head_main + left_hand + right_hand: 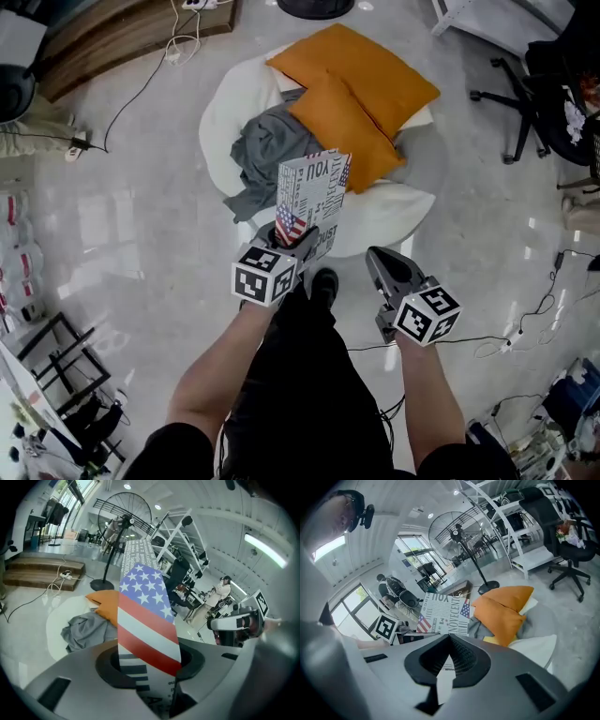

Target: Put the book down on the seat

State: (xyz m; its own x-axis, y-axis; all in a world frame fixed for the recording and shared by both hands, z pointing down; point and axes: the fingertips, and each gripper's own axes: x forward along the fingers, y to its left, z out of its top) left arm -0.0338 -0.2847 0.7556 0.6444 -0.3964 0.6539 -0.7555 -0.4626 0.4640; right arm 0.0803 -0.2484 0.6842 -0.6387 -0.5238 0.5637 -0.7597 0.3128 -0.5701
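- Near the seat's (217, 112) front edge, the left tool (298, 234) grips the book (314, 192) upright by its lower end.
- Right tool (375, 255): jaws together, empty.
- Seat bears orange cushions (361, 89), grey cloth (262, 150).

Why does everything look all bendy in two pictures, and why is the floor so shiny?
Left gripper view and right gripper view: wide lenses bend everything and darken the corners; the book, close up, looks stretched. Head view: the glossy floor shows pale reflections of lights.
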